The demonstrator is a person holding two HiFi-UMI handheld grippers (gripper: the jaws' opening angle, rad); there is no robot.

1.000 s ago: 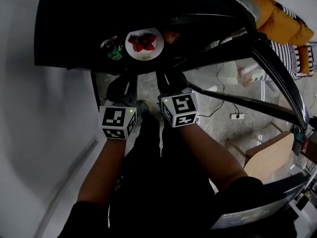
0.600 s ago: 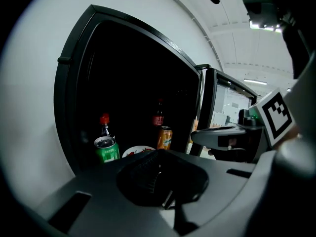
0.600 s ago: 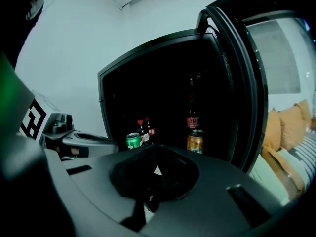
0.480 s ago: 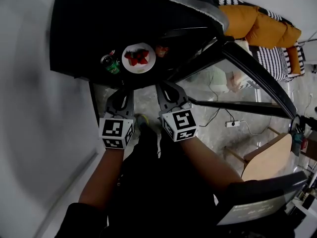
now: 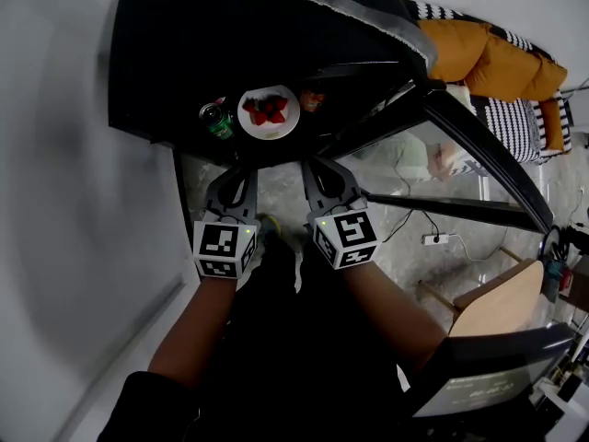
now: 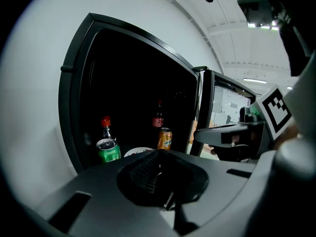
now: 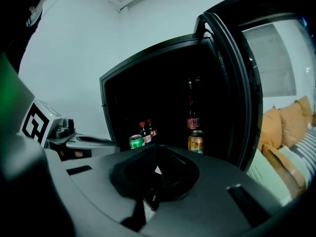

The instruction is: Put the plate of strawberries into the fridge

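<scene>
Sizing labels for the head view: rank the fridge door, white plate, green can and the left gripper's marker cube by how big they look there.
1. fridge door
2. white plate and the marker cube on the left gripper: about alike, and the cube is nearer the camera, so unranked
3. green can

I can read no text here: labels on the green can (image 6: pixel 108 150), orange can (image 6: pixel 165 138) and red-labelled bottle (image 6: pixel 158 117) are too small and dim, and pale print on the dark panel (image 5: pixel 479 389) is blurred.
</scene>
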